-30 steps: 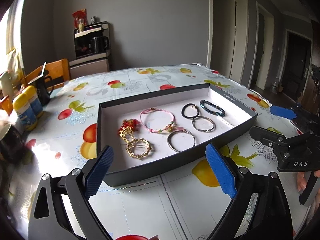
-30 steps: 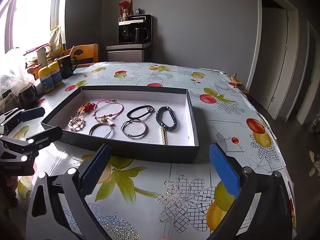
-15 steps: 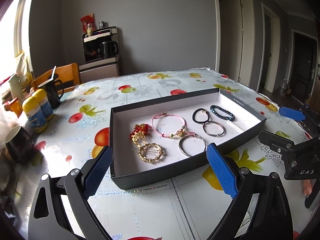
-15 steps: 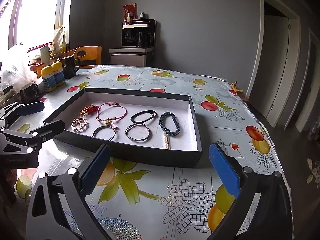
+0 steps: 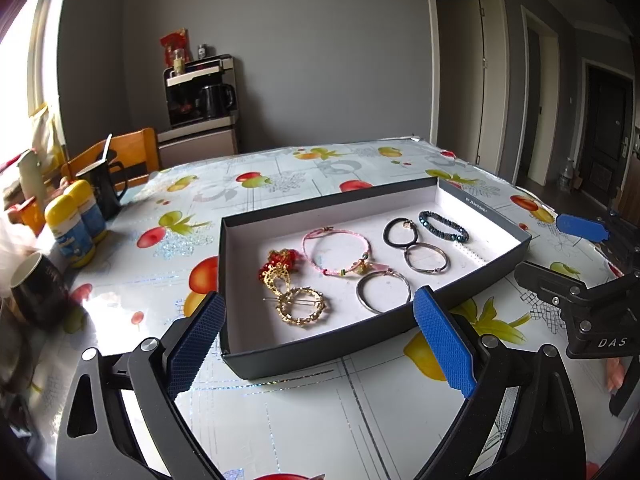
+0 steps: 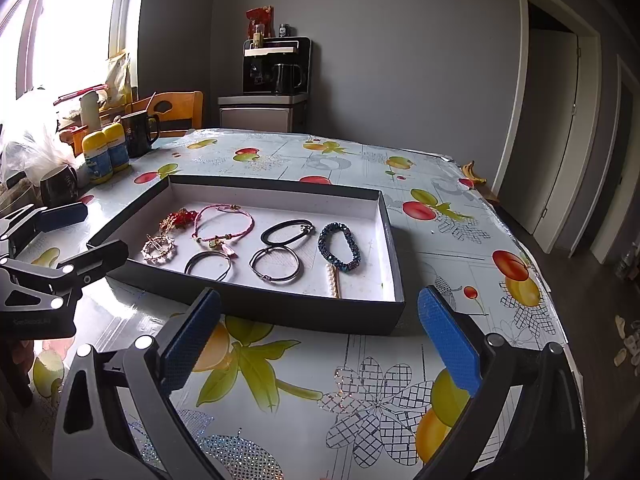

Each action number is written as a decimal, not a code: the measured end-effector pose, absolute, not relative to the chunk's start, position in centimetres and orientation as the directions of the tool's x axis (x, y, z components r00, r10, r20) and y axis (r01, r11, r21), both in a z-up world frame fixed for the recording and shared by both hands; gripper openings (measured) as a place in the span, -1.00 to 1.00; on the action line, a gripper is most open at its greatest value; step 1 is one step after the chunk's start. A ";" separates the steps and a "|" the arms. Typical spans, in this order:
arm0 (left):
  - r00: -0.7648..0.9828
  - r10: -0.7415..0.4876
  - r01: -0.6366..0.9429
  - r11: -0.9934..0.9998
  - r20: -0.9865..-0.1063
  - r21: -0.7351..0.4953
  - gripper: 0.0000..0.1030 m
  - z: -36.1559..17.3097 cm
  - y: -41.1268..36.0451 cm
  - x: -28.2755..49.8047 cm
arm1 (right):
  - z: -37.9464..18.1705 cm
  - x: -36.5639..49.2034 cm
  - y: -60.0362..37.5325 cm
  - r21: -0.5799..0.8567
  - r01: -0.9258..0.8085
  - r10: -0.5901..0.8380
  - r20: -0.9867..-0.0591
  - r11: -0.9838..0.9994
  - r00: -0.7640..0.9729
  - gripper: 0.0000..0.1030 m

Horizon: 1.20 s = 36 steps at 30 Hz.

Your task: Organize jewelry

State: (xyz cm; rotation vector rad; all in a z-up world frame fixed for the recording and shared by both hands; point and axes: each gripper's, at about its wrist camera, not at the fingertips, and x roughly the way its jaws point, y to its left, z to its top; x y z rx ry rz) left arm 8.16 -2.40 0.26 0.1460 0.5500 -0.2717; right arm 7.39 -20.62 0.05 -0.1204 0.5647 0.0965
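- Your left gripper is held above the table, just before the near wall of the box; its jaws are spread wide and they hold nothing.
- Your right gripper is also above the table, before the other long wall of the box, with its jaws released and empty.
- The jewelry lies inside the shallow dark box with the white floor: a gold ring-shaped piece with a red and gold piece touching it, a pink cord bracelet, a silver bangle, a second silver bangle, a black band, a dark beaded bracelet and a pearl strip.
- The wall of the box stands between each gripper and the pieces.
- At the window side of the table you have two yellow-capped bottles, a black mug and a dark cup, all well apart from the box.
- A wooden chair stands behind the table, and a banana lies at the far corner.
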 end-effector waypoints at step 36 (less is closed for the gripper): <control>0.803 -0.240 0.317 0.947 -0.546 0.049 0.88 0.2 -2.5 8.4 | 0.1 7.4 -20.6 -0.088 -0.124 0.057 -0.540 0.988 0.839 0.89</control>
